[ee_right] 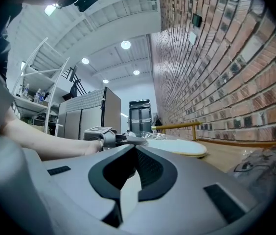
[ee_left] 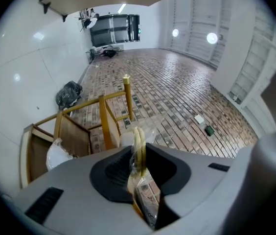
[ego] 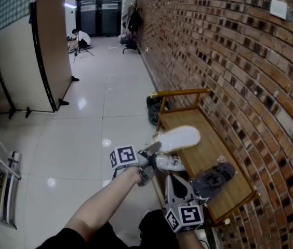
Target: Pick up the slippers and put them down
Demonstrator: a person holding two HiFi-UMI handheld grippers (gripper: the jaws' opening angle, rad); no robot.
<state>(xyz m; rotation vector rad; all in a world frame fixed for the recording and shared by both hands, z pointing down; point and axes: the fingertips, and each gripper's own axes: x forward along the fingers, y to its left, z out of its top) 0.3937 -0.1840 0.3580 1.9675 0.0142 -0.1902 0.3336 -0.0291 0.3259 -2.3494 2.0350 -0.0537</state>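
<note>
The left fingers [ee_left: 114, 169] are clamped on the edge of a pale slipper [ego: 180, 138], which sticks out ahead of them over the tabletop [ego: 209, 154]. The right fingers [ee_right: 152, 173] stand slightly apart and empty, with a grey slipper [ego: 214, 178] just beside them.

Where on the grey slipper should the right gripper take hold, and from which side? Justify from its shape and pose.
Probably the near end of the grey slipper, reached level from the bench's open floor side, where the right gripper waits, jaws apart. The slipper lies flat in clear wrap and looks thin enough to pinch across the sole. The brick wall blocks the far side.
</note>
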